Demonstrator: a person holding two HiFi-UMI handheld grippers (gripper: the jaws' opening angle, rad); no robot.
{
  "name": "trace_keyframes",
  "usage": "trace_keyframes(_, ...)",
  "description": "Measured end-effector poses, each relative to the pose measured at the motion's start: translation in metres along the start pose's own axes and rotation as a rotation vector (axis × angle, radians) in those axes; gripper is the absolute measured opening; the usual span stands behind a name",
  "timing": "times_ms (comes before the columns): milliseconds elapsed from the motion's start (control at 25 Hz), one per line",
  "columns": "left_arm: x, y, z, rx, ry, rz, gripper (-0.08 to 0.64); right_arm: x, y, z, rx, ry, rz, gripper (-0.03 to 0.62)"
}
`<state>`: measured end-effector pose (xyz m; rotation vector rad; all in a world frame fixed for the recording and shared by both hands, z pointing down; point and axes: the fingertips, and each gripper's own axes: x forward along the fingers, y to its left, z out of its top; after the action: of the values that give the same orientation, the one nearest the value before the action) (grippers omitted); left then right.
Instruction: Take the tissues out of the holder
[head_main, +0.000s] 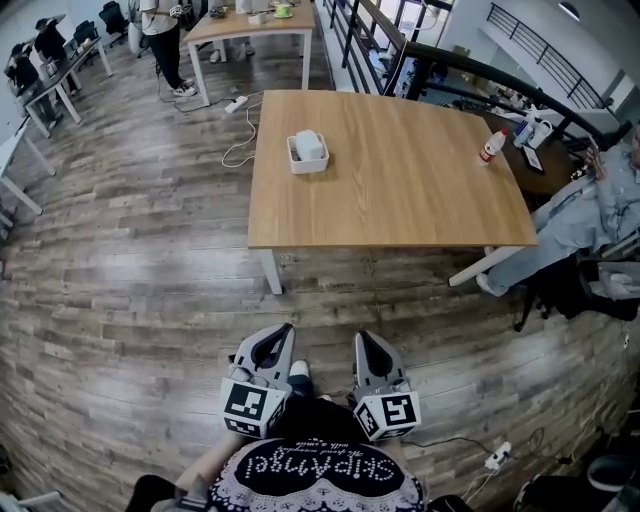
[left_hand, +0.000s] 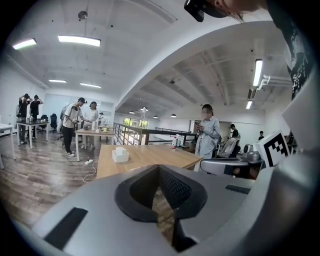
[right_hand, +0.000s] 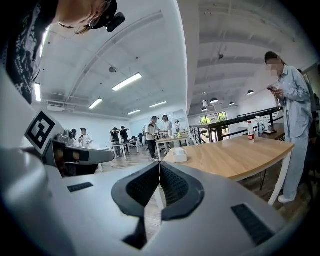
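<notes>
A white holder (head_main: 307, 153) with white tissues (head_main: 309, 143) poking out of its top stands on the wooden table (head_main: 400, 190), near its far left side. It also shows small and distant as the holder (left_hand: 120, 155) in the left gripper view and the holder (right_hand: 179, 155) in the right gripper view. Both grippers hang low in front of me over the floor, well short of the table. My left gripper (head_main: 288, 330) has its jaws together with nothing between them. My right gripper (head_main: 362, 338) is likewise shut and empty.
A white bottle with a red cap (head_main: 491, 147) stands at the table's far right. A person in a pale shirt (head_main: 585, 222) stands by the right edge. A power strip and cable (head_main: 238, 103) lie on the floor behind the table. More tables and people fill the back.
</notes>
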<state>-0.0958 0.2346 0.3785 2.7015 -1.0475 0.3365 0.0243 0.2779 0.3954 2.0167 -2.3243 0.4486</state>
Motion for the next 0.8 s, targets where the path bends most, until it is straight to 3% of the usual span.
trace_keyframes(800, -0.002, 0.052, -0.003, -0.039, -0.005, 0.060, 0.006, 0.051, 0.022, 0.002, -0.030, 0.023, 0.041, 0.009)
